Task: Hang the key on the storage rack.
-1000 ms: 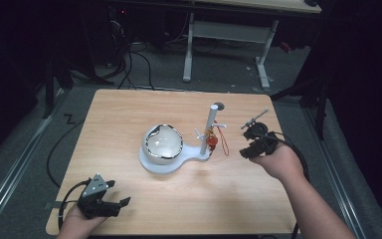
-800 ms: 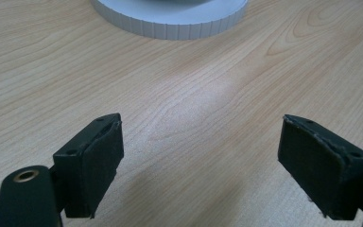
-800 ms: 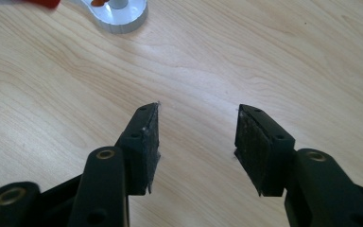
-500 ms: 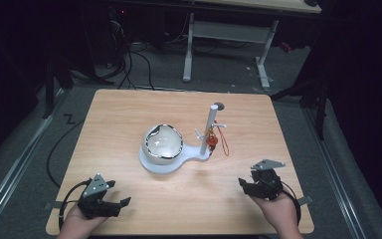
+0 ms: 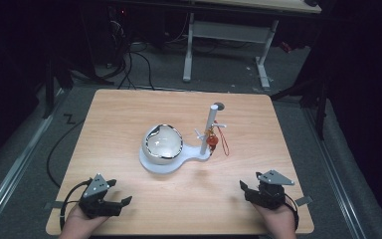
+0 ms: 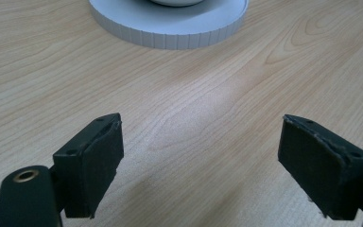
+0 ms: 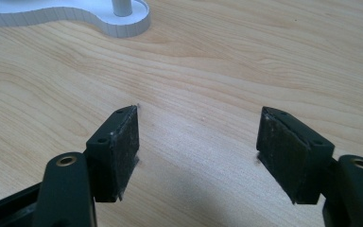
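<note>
A white stand point(image 5: 151, 163) sits mid-table, carrying a glossy white bowl-like globe point(image 5: 163, 142) and a thin upright post point(image 5: 211, 124). A small red charm point(image 5: 212, 141) with a red cord point(image 5: 224, 142) hangs on the post. My left gripper point(image 5: 119, 192) rests at the front left of the table, open and empty; its own view has the jaws point(image 6: 201, 127) wide apart over bare wood with the stand's round base point(image 6: 170, 26) ahead. My right gripper point(image 5: 246, 191) rests at the front right, open and empty point(image 7: 199, 116), with the post's foot point(image 7: 123, 21) farther off.
The wooden table point(image 5: 119, 114) stands on a dark floor with cables point(image 5: 139, 59) behind it. The legs of another desk point(image 5: 189, 45) rise beyond the far edge. Bare wood lies between both grippers and the stand.
My right gripper has drawn back from beside the post to the table's front right corner. The left gripper has stayed where it was.
</note>
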`<state>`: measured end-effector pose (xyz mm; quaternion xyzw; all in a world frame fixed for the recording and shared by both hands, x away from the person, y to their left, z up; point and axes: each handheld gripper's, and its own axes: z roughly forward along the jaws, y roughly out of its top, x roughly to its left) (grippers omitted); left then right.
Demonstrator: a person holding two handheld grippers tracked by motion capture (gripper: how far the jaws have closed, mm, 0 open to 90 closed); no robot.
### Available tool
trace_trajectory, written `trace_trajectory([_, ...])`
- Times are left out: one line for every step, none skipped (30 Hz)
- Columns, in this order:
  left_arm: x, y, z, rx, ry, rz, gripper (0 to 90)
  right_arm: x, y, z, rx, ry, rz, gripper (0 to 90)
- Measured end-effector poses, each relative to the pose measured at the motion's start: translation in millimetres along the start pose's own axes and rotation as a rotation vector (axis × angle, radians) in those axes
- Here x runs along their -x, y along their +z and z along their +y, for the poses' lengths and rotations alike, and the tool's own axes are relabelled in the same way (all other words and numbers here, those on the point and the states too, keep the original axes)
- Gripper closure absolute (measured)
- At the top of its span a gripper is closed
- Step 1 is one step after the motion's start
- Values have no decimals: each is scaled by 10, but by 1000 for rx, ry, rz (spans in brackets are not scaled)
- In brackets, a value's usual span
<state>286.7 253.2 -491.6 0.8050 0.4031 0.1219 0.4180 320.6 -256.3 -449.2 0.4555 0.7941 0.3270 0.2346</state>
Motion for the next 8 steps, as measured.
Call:
trace_trajectory([-2, -1, -2, 2, -2, 0, 157, 3, 3, -2, -2, 4, 1, 306])
trace_trajectory([-2, -2, -4, 3, -4, 1, 158, 3, 5, -8, -7, 14, 5, 307])
trace_trajectory([-4, -3, -7, 3, -4, 1, 157, 6, 6, -10, -6, 15, 7, 308])
trace_trajectory([-5, -4, -9, 1, -4, 1, 158, 9, 7, -9, -5, 14, 6, 309])
trace_trajectory([-6, -5, -12, 0, -4, 0, 158, 13, 12, -8, -5, 12, 5, 309])
trace_trajectory([-7, -9, -13, -1, -4, 0, 157, 14, 18, -7, -9, 15, 5, 309])
trace_trajectory([-7, -13, -14, 0, -4, -1, 157, 12, 24, -9, -13, 22, 6, 309])
trace_trajectory([-7, -19, -13, 3, -5, -3, 157, 11, 31, -10, -16, 24, 7, 309])
